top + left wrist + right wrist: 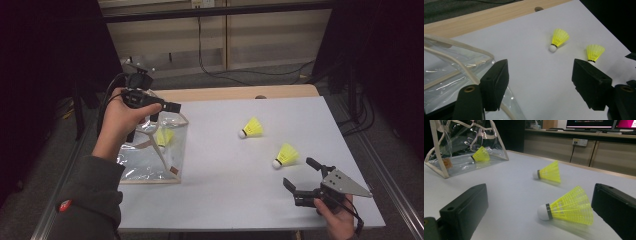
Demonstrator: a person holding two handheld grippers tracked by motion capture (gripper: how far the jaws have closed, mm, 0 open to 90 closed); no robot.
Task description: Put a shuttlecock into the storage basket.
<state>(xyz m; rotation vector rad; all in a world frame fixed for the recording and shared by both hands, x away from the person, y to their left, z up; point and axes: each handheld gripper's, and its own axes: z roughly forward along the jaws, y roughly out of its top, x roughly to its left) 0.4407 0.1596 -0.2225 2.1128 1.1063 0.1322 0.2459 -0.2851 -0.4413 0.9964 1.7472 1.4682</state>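
We read the job as bagging shuttlecocks: one done, two left. Right claw (300, 176) sits low near the table's front edge, jaws wide, nothing gripped; the nearest shuttlecock (567, 207) lies on its side between them, not pinched, cork toward the left jaw. Beyond it, the second shuttlecock (548, 173) lies loose on the white table (230, 165). Farthest off, left claw (537, 82) hangs over the clear bag (152, 160), released and empty, with the bagged shuttlecock (164, 137) inside under it.
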